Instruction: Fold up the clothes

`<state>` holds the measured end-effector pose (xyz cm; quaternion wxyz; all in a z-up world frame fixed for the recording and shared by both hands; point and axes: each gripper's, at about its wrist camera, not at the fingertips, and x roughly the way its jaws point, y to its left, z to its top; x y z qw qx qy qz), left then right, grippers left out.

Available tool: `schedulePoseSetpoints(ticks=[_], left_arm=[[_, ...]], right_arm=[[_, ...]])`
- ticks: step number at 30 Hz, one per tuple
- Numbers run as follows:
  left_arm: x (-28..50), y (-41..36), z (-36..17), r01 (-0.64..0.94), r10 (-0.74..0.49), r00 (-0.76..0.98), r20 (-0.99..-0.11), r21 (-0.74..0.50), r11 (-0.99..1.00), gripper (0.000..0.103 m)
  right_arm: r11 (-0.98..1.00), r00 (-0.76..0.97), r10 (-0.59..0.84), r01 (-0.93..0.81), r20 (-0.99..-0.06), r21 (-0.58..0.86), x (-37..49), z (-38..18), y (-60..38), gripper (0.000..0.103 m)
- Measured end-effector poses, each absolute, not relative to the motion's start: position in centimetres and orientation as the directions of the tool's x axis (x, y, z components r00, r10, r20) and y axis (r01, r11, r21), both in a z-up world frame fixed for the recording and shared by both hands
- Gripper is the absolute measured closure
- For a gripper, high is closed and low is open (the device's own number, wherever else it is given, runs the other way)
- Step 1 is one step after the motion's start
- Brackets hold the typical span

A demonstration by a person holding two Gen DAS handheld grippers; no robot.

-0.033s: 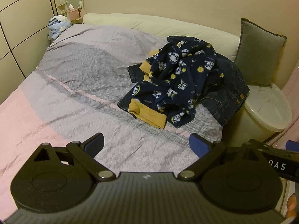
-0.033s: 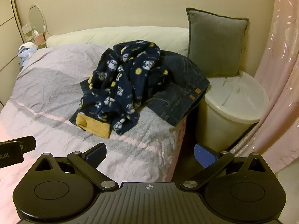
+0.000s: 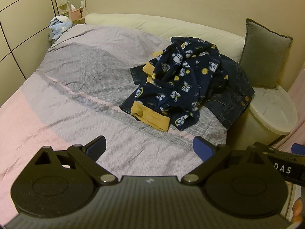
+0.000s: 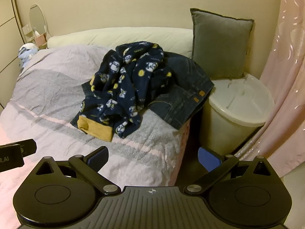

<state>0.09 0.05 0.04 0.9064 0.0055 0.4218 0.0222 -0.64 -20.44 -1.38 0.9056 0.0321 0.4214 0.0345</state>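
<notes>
A crumpled navy fleece garment with white and yellow prints and mustard cuffs (image 3: pixel 179 82) (image 4: pixel 125 87) lies heaped on dark blue jeans (image 3: pixel 232 95) (image 4: pixel 183 91) at the bed's right edge. My left gripper (image 3: pixel 148 147) is open and empty, low over the bedspread, well short of the pile. My right gripper (image 4: pixel 152 156) is open and empty, near the bed's right edge, also short of the pile. Each gripper's body shows at the edge of the other's view.
The bed (image 3: pixel 76 87) has a grey and pink cover. A grey cushion (image 4: pixel 219 43) and a lidded white bin (image 4: pixel 238 110) stand right of the bed. A pink curtain (image 4: pixel 286 76) hangs far right. Wardrobe doors (image 3: pixel 17 28) line the left.
</notes>
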Motion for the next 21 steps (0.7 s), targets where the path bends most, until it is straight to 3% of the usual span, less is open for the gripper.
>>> schedulePoseSetpoints(ticks=[21], left_arm=[[-0.2, 1.6, 0.5, -0.050, 0.050, 0.646, -0.762, 0.023, 0.998, 0.006]], right_arm=[[0.996, 0.646, 0.090, -0.047, -0.758, 0.078, -0.1, -0.6, -18.8, 0.000]])
